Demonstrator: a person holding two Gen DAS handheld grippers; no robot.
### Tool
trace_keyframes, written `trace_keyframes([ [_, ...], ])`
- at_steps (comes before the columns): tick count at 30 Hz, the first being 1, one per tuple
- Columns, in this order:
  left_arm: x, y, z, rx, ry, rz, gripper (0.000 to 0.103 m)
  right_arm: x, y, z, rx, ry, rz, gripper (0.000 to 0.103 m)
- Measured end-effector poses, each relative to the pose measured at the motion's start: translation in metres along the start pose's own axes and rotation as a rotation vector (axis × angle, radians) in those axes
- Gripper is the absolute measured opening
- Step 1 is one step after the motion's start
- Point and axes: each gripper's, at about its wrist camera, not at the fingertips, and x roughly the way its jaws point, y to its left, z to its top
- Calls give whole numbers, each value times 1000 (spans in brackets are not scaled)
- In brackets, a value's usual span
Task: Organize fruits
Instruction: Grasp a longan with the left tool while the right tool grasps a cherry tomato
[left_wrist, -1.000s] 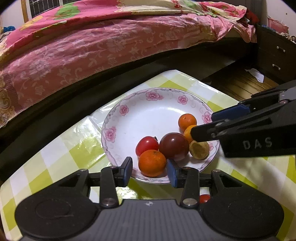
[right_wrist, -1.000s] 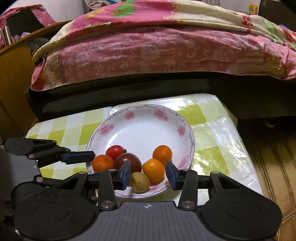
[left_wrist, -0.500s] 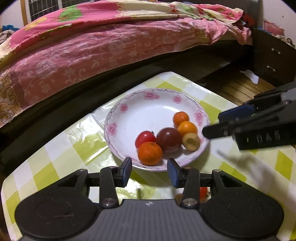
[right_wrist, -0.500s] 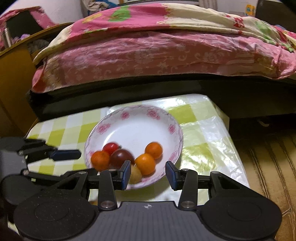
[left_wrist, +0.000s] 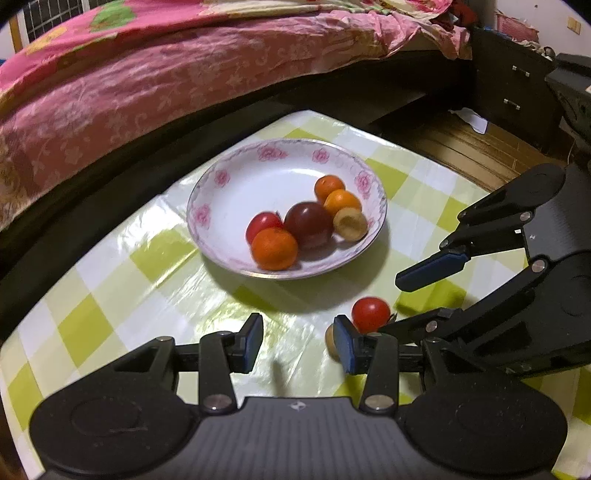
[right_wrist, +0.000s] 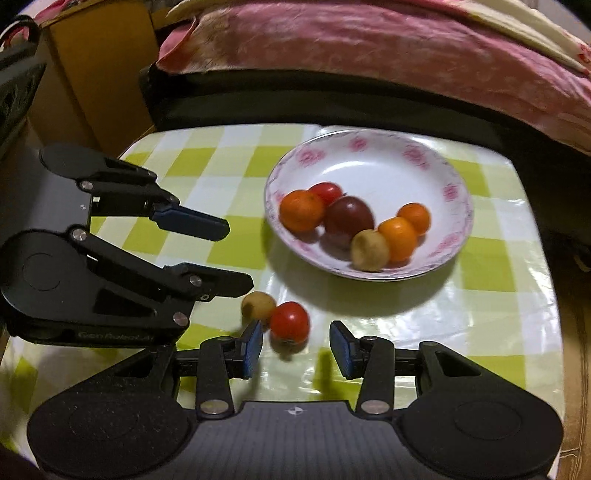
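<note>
Two fruits — a red tomato (right_wrist: 289, 320) and a tan one (right_wrist: 258, 304) — await plating; both grippers' fingers apart, right gripper (right_wrist: 295, 345) nearest, lower centre.

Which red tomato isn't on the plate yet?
The red tomato lying on the checked tablecloth beside a small tan fruit. The other red tomato sits on the floral plate.
</note>
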Motion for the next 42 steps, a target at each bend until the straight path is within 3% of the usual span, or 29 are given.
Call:
trace_keyframes([
  [8, -6, 10, -11, -12, 13, -7, 50, 13, 2, 3, -1, 27, -14, 34],
  [10, -6, 9, -12, -7, 16, -15, 51, 18, 3, 4, -1, 37, -17, 31],
  [12, -6, 7, -13, 3, 19, -24, 51, 19, 3, 5, 6, 45, -24, 22],
  [18, 1, -5, -12, 23, 33, -68, 51, 9, -3, 6, 35, 62, -40, 21],
  [30, 32, -20, -7, 18, 45, -44, 49, 5, -27, -5, 95, 82, -80, 22],
  [36, 30, -27, -9, 35, 25, -44, 34, 6, -30, -7, 96, 84, -76, 25],
  [42, 28, -32, -10, 48, 22, -17, 33, 7, -29, -7, 95, 79, -82, 26],
])
